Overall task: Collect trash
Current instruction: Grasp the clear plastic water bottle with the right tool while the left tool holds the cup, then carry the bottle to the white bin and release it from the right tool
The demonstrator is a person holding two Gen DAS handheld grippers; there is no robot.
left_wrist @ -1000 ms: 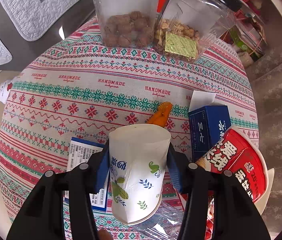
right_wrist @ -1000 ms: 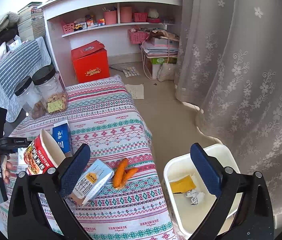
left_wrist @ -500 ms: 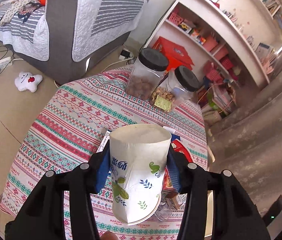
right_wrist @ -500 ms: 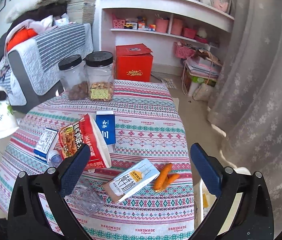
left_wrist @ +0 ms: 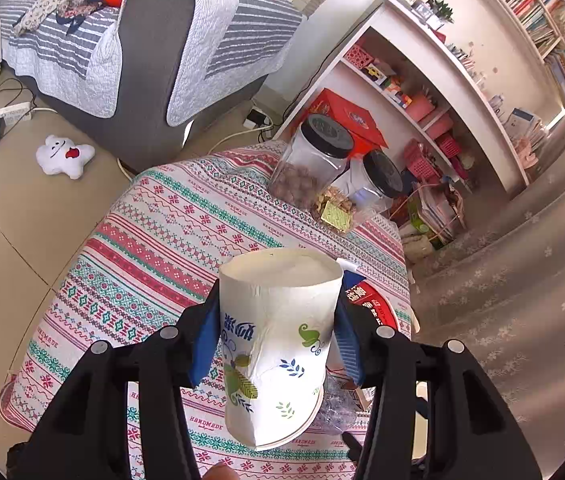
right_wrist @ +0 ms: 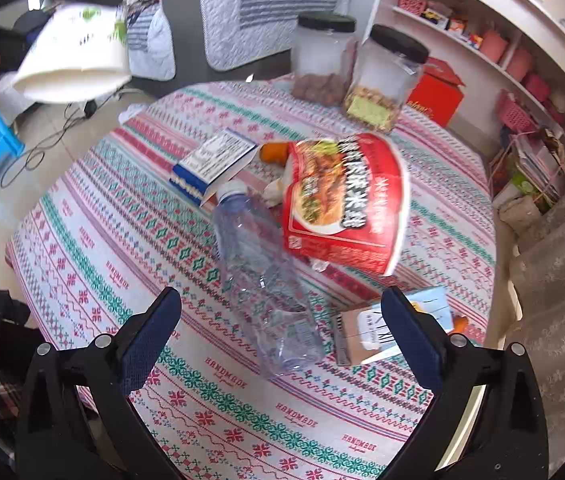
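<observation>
Blue ribbed pads of the left gripper [left_wrist: 278, 336] are clamped on both sides of a white paper cup [left_wrist: 278, 344], which bears green leaf and blue print. The cup is held upside down, its closed base pointing away from the camera and its open rim nearest. The cup wall is creased where the pads press. In the right wrist view the same cup [right_wrist: 78, 60] appears at upper left, lifted clear of the table.

The right gripper [right_wrist: 282, 336] hangs above the table with its fingers wide apart and nothing between the pads. Directly ahead of it lies a crushed clear plastic bottle [right_wrist: 262, 276] on its side, white cap pointing away. Just right of the bottle lies a small beige carton [right_wrist: 366, 336], partly hidden by the right finger. Beyond the bottle, a red instant-noodle bowl [right_wrist: 346, 200] lies tilted on its side, touching the bottle's upper part. Left of the bowl rests a blue-and-white box [right_wrist: 214, 164], and an orange item [right_wrist: 274, 152], only partly visible, shows between them.

All items rest on a patterned red, green and white tablecloth [right_wrist: 122, 240]. At the far edge stand two clear jars with black lids [right_wrist: 382, 76], upright and side by side. Behind them are a grey sofa [left_wrist: 154, 48] and white shelves [left_wrist: 422, 64].
</observation>
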